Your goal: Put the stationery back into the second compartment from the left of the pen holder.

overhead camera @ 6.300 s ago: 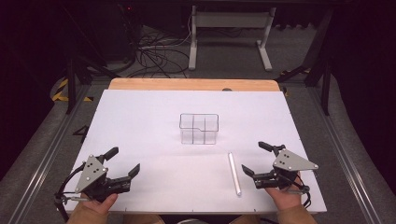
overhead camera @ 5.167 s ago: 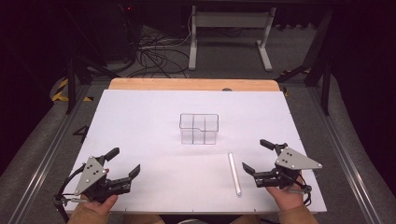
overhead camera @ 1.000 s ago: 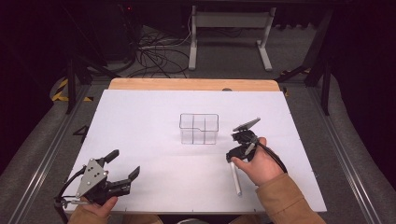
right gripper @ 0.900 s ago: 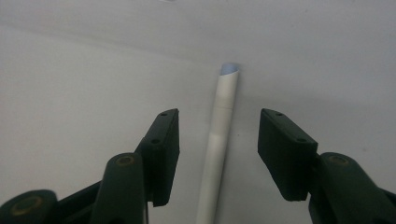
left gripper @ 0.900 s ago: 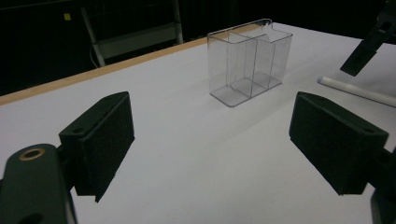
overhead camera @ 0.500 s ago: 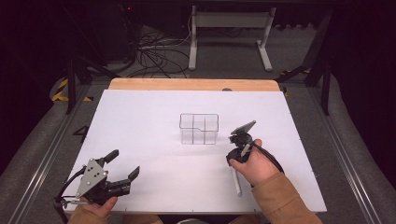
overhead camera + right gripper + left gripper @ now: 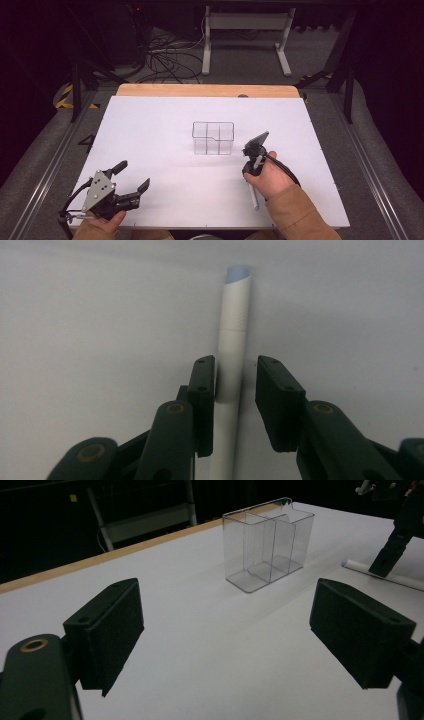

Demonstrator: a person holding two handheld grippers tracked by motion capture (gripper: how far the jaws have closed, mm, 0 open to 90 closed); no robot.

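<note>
Right gripper (image 7: pixel 235 385) points down over the white tube (image 7: pixel 231 340) lying on the white table (image 7: pixel 160 125). Its jaws have just been closing and straddle the tube: one pad seems to touch its side, the other stands a sliver off. The tube lies just beside the clear divided box (image 7: pixel 213 137). Left gripper (image 7: pixel 132 181) rests near the front edge, jaws spread wide, nothing between them.
</note>
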